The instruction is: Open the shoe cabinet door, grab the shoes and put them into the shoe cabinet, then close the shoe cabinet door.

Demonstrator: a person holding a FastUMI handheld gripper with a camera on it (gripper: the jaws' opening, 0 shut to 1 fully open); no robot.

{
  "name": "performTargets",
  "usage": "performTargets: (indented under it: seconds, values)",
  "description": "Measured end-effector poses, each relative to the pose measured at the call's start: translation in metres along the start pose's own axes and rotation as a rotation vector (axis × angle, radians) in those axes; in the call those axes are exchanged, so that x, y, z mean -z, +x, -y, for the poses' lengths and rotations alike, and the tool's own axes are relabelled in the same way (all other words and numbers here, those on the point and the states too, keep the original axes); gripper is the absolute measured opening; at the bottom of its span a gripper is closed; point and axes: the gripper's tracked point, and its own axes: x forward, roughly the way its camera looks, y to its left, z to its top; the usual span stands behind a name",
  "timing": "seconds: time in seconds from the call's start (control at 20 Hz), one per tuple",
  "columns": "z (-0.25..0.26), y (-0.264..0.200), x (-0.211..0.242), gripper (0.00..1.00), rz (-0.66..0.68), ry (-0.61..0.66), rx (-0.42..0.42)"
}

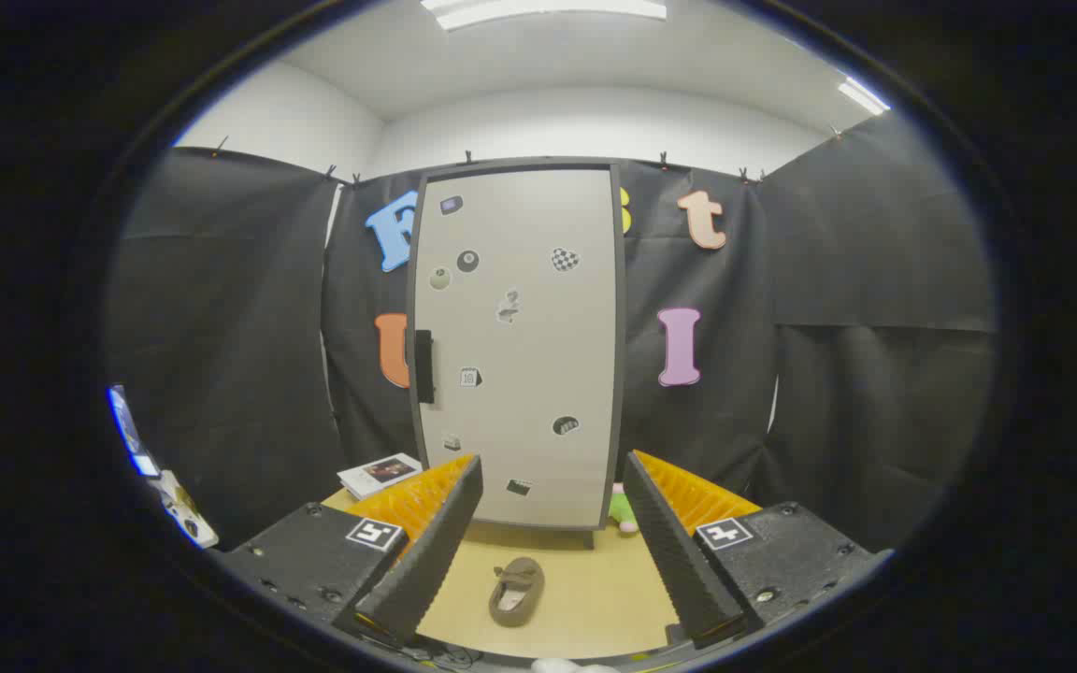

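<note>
A tall pale shoe cabinet (520,346) stands at the back of the tan table, its door shut, with a dark handle (423,365) on the door's left edge and several stickers on its face. A brown shoe (516,591) lies on the table in front of the cabinet, low between my two fingers. My gripper (552,551) is open, fingers spread wide, held well back from the cabinet with nothing between them but the shoe lying below.
A booklet (380,474) lies on the table left of the cabinet. A green and pink item (624,511) sits at the cabinet's lower right corner. A device with a lit screen (132,435) stands far left. Black cloth walls surround the table (585,598).
</note>
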Motion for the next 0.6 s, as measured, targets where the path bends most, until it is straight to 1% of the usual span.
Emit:
performTargets:
  seconds: [0.2,0.6]
  values:
    - [0.002,0.0,-0.003,0.99,0.011,0.005,0.018]
    - [-0.01,0.0,-0.004,0.99,0.013,-0.016,0.023]
